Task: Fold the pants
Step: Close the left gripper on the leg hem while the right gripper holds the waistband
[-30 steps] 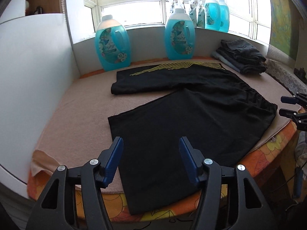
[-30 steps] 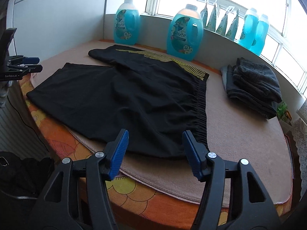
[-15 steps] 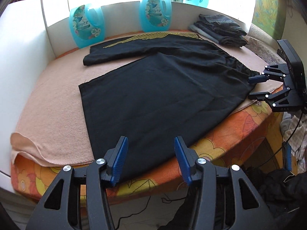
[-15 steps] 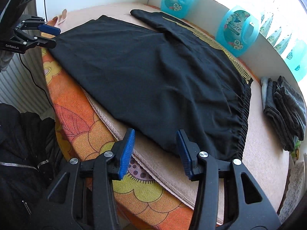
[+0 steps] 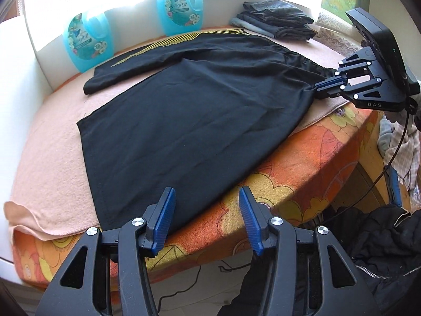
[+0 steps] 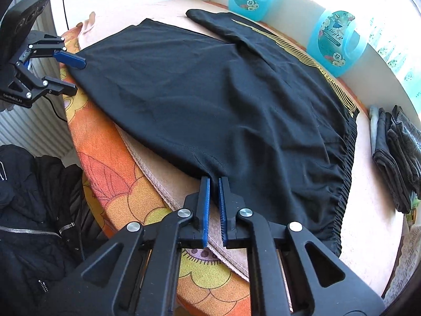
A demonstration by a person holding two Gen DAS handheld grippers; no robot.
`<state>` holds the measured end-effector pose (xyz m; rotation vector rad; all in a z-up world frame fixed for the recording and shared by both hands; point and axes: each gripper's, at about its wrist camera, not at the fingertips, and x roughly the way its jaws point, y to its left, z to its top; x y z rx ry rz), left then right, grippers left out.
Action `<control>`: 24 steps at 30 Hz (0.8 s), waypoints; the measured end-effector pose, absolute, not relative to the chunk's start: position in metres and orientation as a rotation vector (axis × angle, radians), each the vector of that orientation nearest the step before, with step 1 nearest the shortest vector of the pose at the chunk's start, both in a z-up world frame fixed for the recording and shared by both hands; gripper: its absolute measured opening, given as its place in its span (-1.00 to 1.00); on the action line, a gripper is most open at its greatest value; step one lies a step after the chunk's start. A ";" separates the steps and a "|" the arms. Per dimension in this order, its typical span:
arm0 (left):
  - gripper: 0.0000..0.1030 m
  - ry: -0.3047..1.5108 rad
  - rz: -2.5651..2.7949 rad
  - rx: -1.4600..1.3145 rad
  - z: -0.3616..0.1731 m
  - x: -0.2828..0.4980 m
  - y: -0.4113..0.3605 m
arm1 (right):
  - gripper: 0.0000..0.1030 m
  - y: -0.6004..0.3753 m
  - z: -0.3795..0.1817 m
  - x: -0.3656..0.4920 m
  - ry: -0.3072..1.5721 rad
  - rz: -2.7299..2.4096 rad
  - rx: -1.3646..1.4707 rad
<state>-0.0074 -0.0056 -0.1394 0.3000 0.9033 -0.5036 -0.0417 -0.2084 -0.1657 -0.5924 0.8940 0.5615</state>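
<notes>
Black pants [image 5: 197, 118] with yellow side stripes lie flat on a peach towel, one leg folded toward the back. My left gripper [image 5: 206, 192] stands open at the near leg's hem, whose corner lies beside its left finger, pads clear of the cloth. Seen from the right wrist, the left gripper [image 6: 76, 75] hovers open at the far end of the pants [image 6: 210, 92]. My right gripper [image 6: 214, 181] is closing to a narrow gap, with the pants' side edge near the waistband pinched between its pads. From the left wrist, that right gripper [image 5: 319, 88] grips the waist corner.
Two blue detergent bottles [image 5: 86, 44] [image 5: 181, 10] stand at the back wall. A stack of folded dark clothes [image 5: 276, 23] sits at the far right. The orange floral cover [image 5: 302, 163] hangs over the table edge. A black jacket [image 6: 31, 210] lies below.
My right gripper has shut on the pants' edge by the waistband. Both grippers have come lower toward the table edge, and the left jaws have narrowed slightly.
</notes>
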 end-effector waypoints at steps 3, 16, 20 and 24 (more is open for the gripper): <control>-0.05 0.902 -0.506 0.304 -0.139 -0.006 -0.006 | -0.90 -0.212 -0.159 -0.034 0.891 0.559 -0.542; -0.93 0.862 -0.499 0.256 -0.134 0.004 0.004 | -0.91 -0.218 -0.157 -0.034 0.882 0.566 -0.520; -0.94 0.815 -0.480 0.246 -0.123 0.011 0.008 | -0.82 -0.229 -0.156 -0.039 0.885 0.572 -0.516; -0.94 0.793 -0.466 0.246 -0.117 0.017 0.009 | -0.04 -0.241 -0.159 -0.048 0.874 0.541 -0.572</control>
